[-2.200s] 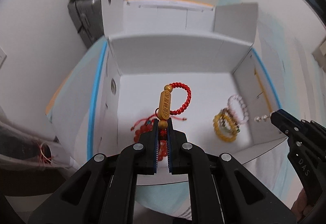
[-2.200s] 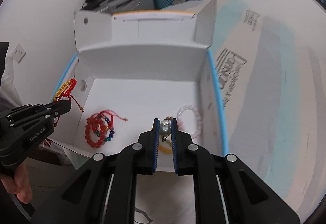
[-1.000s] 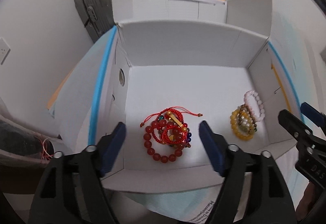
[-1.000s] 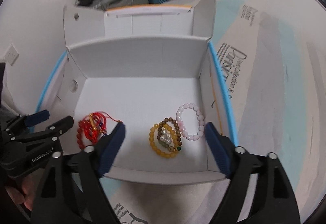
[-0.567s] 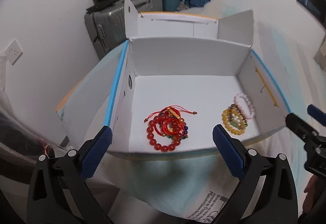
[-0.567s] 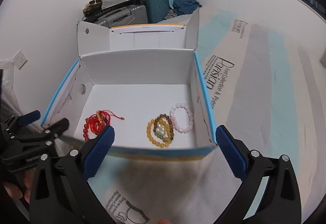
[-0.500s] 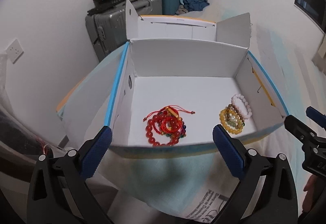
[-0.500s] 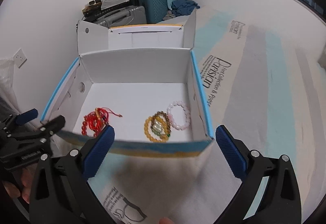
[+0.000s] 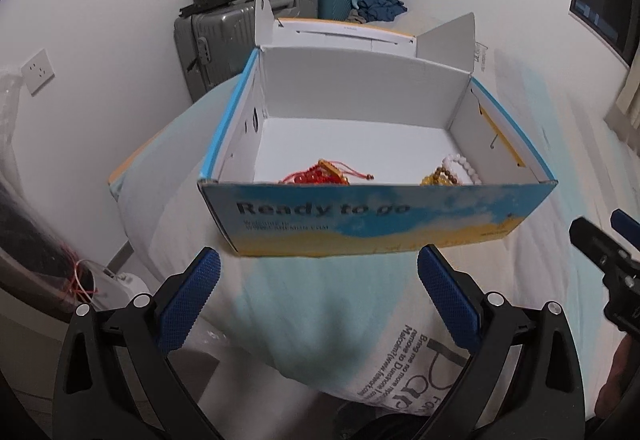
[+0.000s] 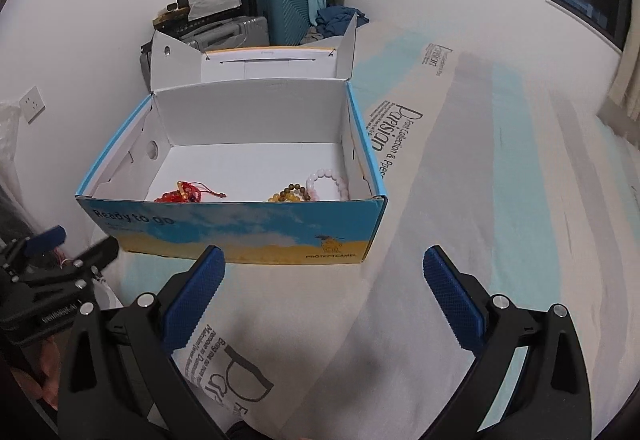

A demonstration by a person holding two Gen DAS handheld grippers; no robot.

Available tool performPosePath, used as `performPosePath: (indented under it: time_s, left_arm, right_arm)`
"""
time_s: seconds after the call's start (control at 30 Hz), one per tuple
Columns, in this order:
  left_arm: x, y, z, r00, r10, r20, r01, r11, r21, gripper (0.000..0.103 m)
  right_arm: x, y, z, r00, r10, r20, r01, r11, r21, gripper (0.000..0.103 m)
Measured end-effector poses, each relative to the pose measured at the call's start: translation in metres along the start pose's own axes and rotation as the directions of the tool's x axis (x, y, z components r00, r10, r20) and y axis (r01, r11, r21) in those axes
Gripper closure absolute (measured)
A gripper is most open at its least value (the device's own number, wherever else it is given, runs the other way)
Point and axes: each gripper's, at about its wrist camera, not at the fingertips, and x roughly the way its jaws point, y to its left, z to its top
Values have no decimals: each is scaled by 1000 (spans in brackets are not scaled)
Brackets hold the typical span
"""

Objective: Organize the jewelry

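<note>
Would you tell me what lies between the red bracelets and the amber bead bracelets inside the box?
Only bare white box floor separates the red bracelets from the amber bead bracelets; the right wrist view shows it best.

White walls (image 10: 100, 0); suitcases (image 10: 288, 16) stacked in corner; wall socket (image 9: 38, 71).

In the box (image 10: 240, 236), the corded bracelets (image 10: 188, 194) lie left of the beaded bracelets (image 10: 312, 188).
</note>
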Motion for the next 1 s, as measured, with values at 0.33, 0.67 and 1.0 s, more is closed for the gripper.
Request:
performPosePath:
  time_s: [0.33,0.67,1.0]
  left_arm:
    - [-7,-1,2,1000,10,21,-10,1000,-9,6]
    - [-14,-2,6,999,16,37,-15,1000,-12,6]
    - [-10,-6,5,1000,20,24,-21,1000,19,6]
  right_arm:
    - [-3,-3,-3,1000,3,1,-3,1000,6,8]
    - [-3,-8,-3,1000,10,-11,-9,1000,26,8]
    - [-4,-8,-3,1000,17,-10,-17,1000,20,8]
